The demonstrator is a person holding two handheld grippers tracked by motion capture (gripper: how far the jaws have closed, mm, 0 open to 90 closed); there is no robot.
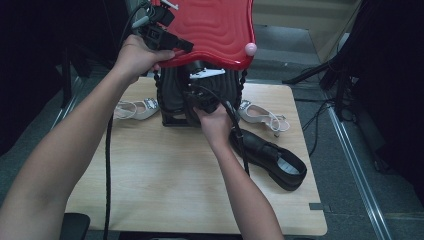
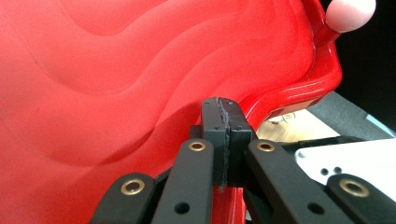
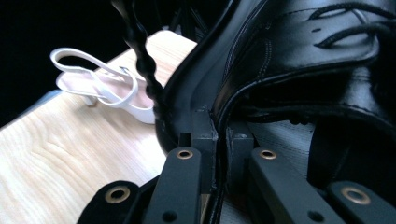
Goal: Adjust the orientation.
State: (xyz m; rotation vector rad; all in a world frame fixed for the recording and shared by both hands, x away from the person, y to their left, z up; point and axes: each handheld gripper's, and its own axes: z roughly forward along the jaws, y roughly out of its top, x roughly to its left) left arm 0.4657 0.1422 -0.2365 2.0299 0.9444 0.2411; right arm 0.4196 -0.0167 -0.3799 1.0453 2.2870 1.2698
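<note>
I'm working in a lab-like recording space: bare wooden table (image 1: 150, 170), grey carpet (image 1: 350, 200), black drapes (image 1: 395, 75), loose floor cables (image 1: 315, 120).

I held a glossy red lid (image 1: 215, 27) with rippled ridges, tilted up above the table's far edge. Under it hung a black lace-up leather shoe (image 3: 299, 65), upright, its collar rim pinched.

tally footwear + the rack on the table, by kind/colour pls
Black shoes: 2, one held, one lying on the table
White sandals: 2, one at the left, one at the right
Red-topped rack: 1
Total: 5
</note>
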